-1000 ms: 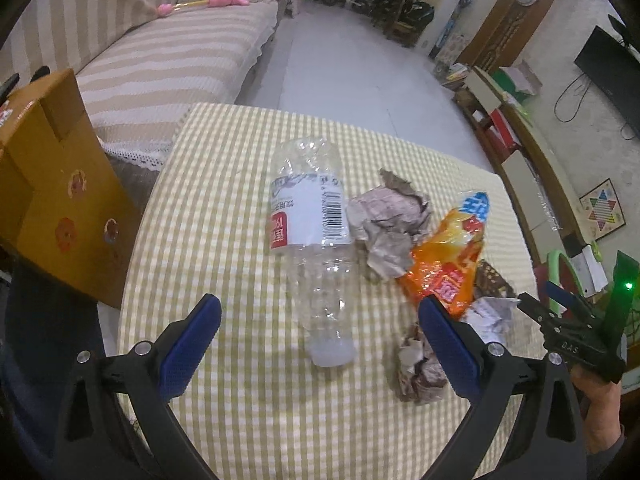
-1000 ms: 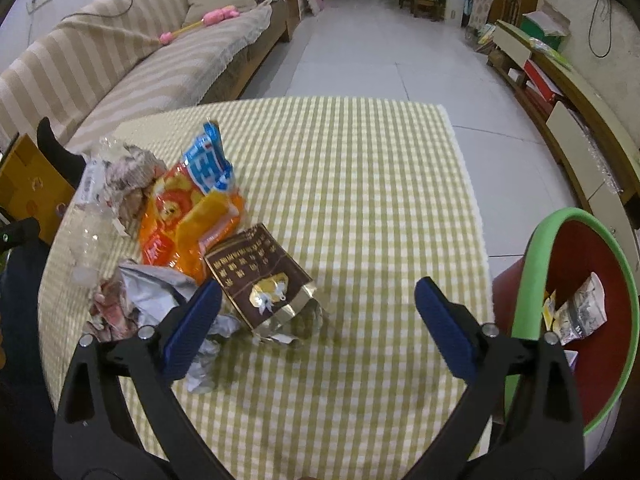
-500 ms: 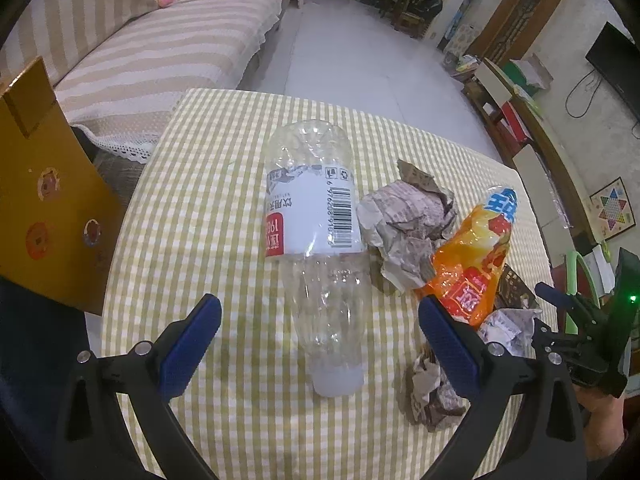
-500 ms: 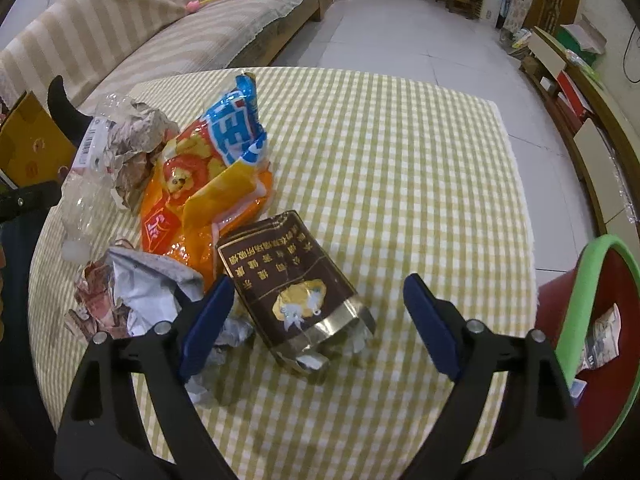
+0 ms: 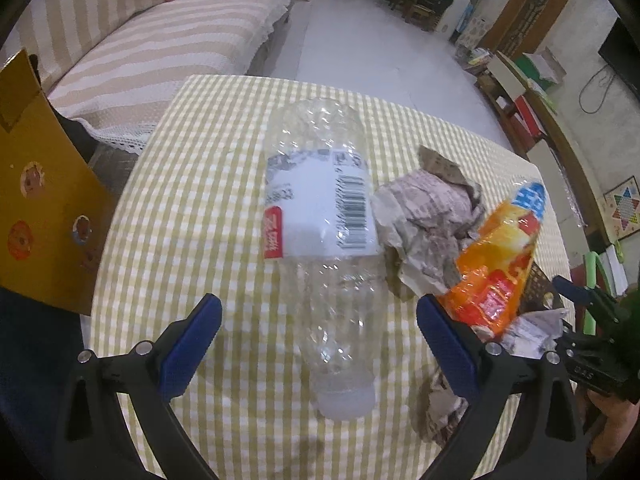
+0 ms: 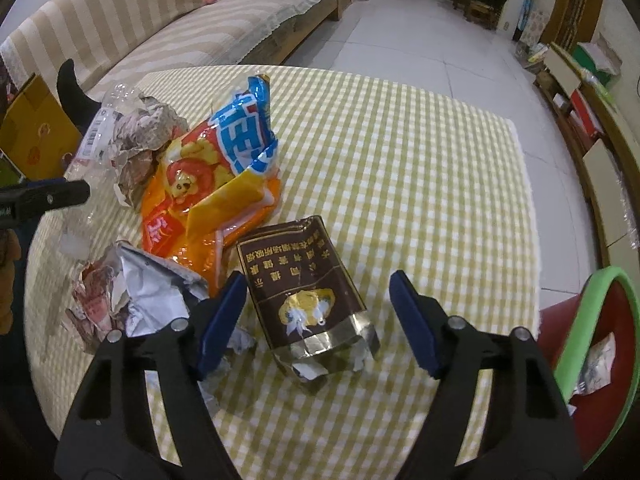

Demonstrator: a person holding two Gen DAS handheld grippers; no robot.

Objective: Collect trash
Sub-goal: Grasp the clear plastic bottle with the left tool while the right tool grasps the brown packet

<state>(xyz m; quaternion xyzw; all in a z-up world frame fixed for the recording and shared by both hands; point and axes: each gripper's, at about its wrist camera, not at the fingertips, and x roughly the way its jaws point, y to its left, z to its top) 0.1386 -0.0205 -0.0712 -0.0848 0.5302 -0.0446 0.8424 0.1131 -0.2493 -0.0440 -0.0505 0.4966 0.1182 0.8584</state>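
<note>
A clear crushed plastic bottle with a white label lies on the yellow checked table, cap end toward me. My left gripper is open, its fingers on either side of the bottle's neck end. Beside the bottle are crumpled paper and an orange snack bag. My right gripper is open around a brown cigarette pack. The orange snack bag, crumpled white paper and the bottle lie to its left.
A red bin with a green rim stands off the table's right edge with some scraps inside. A yellow cardboard box stands left of the table. A striped sofa is behind. More crumpled paper lies under my left gripper's right finger.
Both grippers have moved forward and down toward the table. The left now straddles the bottle's neck end; the right now straddles the brown pack. Both stayed open.
</note>
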